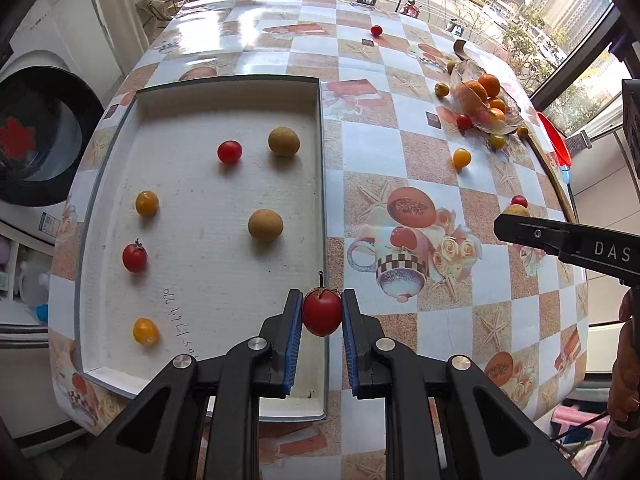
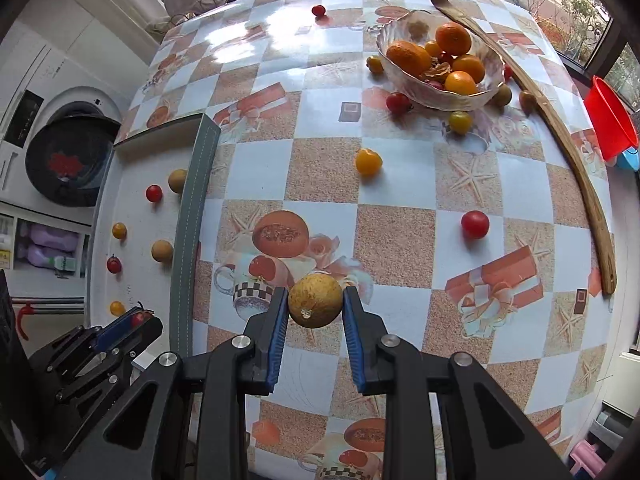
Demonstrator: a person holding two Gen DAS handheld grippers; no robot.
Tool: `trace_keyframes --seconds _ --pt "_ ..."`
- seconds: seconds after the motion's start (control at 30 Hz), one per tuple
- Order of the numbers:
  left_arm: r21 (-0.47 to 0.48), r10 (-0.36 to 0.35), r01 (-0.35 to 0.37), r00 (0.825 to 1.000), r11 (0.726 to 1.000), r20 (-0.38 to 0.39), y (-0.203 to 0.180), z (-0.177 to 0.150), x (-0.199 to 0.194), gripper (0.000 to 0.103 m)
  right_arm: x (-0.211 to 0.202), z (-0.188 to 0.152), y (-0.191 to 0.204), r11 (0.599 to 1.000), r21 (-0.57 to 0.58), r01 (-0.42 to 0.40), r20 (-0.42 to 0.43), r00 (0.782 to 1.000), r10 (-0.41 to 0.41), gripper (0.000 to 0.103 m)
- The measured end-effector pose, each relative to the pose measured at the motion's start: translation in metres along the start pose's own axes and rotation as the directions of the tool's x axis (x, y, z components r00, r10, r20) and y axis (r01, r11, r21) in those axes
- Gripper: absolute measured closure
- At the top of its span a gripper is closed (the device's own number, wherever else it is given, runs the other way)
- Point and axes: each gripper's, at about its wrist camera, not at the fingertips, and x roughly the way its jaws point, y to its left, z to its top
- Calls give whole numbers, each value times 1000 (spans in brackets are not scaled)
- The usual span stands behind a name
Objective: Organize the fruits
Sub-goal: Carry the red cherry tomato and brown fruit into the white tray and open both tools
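While both grippers are hovering over the table (image 2: 400,240), each one is carrying a fruit. The left gripper (image 1: 321,312) is clamping a red cherry tomato (image 1: 321,312) between its blue pads (image 1: 295,320), jaws closed on it with both pads touching its sides; the stem is sticking up just ahead of the fingertips. That tomato is sitting right over the near right edge of the white tray (image 1: 200,112), whose floor is spreading out ahead and to the left of the jaws.

In the tray, ahead-left of the left jaws, six fruits are lying well apart: two brown longans (image 1: 283,142) and (image 1: 265,225), two red tomatoes (image 1: 229,151) and (image 1: 135,257), two yellow tomatoes (image 1: 147,203) and (image 1: 145,331).

The right gripper (image 2: 315,306) is gripping a brown longan (image 2: 315,306), jaws closed on it, pads pressing both sides. It is hanging above the tablecloth to the right of the tray wall.

Ahead of the right jaws, loose fruit is lying on the cloth: a yellow tomato (image 2: 368,161) straight ahead, a red tomato (image 2: 475,224) ahead-right. Farther ahead-right, a glass bowl (image 2: 404,80) is holding oranges (image 2: 453,38), with more small tomatoes and longans scattered just beside its rim. A lone red tomato (image 2: 318,10) is lying far ahead. A curved wooden stick (image 2: 576,168) is running along the table's right side.
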Motion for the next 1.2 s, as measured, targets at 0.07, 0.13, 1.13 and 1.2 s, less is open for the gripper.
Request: trace_keyframes --seconds 0.07,0.13,1.13,1.2 --pt "-24 16 -16 1000 1000 6 14 1 0 83 5 6 16 1000 -30 -11 -5 1000 11 73" --pt "-47 29 -29 1000 999 8 28 2 0 83 10 13 32 998 -56 -23 -11 1000 22 73" --pt "-93 90 -93 995 991 -46 87 4 46 82 120 72 158 970 -241 -26 -146 989 -10 73" --pt "-87 94 -98 994 991 -49 86 4 47 82 120 72 161 966 -257 -15 -132 991 -20 73"
